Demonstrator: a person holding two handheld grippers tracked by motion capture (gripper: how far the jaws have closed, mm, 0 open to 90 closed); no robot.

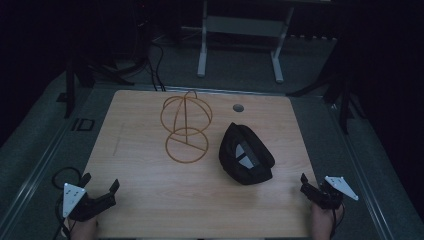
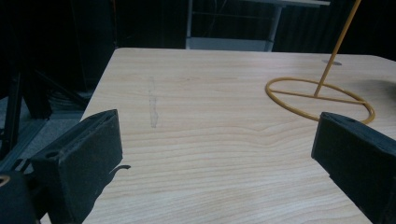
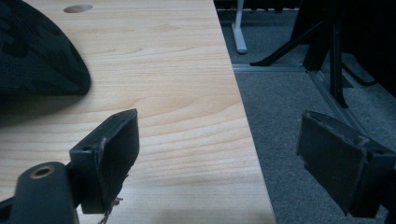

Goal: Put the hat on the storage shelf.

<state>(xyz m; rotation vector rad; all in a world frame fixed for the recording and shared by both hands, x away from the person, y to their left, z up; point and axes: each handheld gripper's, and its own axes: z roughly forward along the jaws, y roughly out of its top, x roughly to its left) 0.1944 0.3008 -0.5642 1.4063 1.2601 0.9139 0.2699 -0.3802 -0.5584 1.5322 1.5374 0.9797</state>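
While the left gripper (image 1: 102, 192) rests at the near left corner of the wooden table (image 1: 150, 200), its jaws spread wide with nothing between them, the right gripper (image 1: 311, 189) sits at the near right edge, likewise released and empty, one jaw over the tabletop and the other past the edge above the grey floor (image 3: 299, 93). A gold wire stand (image 1: 186, 127) is upright near the table's middle, and a black cap (image 1: 245, 154) lies just beside it to the right, apart from both grippers.
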